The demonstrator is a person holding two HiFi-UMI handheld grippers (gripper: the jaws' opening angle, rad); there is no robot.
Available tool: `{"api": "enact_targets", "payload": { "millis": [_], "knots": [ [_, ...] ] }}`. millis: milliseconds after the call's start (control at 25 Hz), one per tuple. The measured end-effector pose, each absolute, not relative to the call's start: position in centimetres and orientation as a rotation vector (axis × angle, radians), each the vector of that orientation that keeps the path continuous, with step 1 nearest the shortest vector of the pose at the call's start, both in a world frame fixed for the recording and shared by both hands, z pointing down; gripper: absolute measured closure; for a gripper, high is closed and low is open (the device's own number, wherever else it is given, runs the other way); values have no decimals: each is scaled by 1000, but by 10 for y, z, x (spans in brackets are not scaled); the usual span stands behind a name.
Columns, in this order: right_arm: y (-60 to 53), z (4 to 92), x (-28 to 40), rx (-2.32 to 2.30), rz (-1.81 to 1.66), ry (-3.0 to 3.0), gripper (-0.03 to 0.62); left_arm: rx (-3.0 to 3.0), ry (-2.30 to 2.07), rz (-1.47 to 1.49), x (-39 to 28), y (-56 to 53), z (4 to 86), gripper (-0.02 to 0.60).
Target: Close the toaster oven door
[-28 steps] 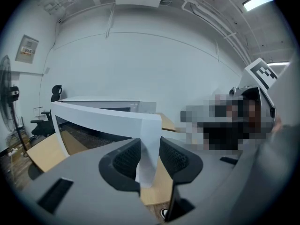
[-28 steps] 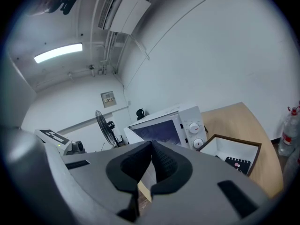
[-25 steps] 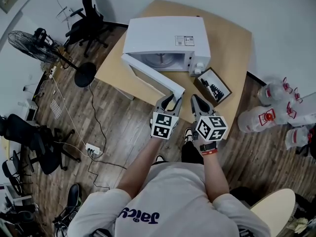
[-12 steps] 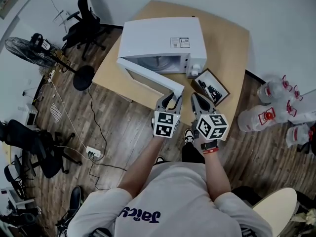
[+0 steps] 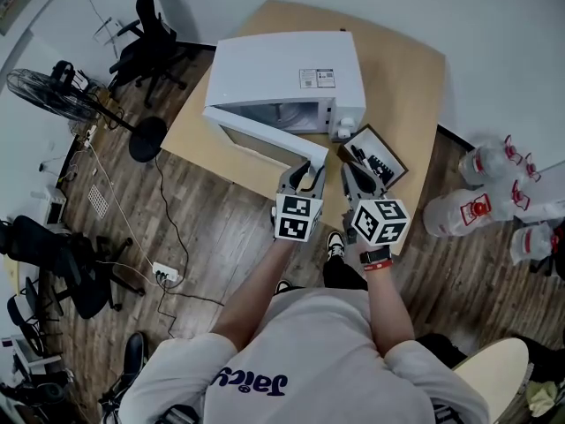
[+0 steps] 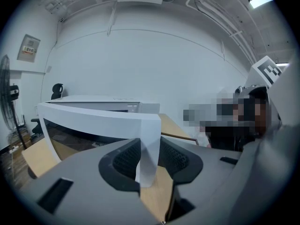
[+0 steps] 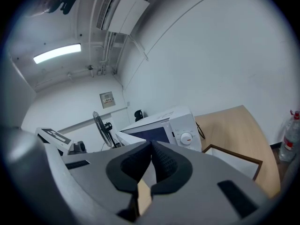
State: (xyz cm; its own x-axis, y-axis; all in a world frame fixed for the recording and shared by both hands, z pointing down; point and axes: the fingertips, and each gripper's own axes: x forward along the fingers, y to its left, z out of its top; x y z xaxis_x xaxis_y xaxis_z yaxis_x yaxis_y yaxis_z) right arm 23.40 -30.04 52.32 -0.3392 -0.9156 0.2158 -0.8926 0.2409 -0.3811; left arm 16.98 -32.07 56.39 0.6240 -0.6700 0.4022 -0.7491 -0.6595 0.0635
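While standing open, door (image 5: pixel 265 138): hinged at the left of toaster oven (image 5: pixel 282 69), swung out over the front edge of desk (image 5: pixel 402 78), free edge toward the person.
Left tool (image 6: pixel 149 159): clamped on the door's free edge, pads on either face of the white panel.
Right tool (image 7: pixel 151 146): closed on nothing, just beside the left tool, off the door.
Step in hand: likely the swing toward the oven front, a fair part of the arc left.
Next move: push along the hinge arc, loosen the grip before the edge meets the frame, then press flush.
Nearby: shallow tray (image 5: pixel 375 155) on the desk, near the door's free end; worth watching.
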Motion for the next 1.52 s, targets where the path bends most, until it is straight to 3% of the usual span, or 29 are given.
{"api": "enact_targets", "payload": {
  "millis": [1520],
  "knots": [
    [-370,531,280,-1746,-742,2458,579,2580,-1216,511,221,-398,562,436]
  ]
}}
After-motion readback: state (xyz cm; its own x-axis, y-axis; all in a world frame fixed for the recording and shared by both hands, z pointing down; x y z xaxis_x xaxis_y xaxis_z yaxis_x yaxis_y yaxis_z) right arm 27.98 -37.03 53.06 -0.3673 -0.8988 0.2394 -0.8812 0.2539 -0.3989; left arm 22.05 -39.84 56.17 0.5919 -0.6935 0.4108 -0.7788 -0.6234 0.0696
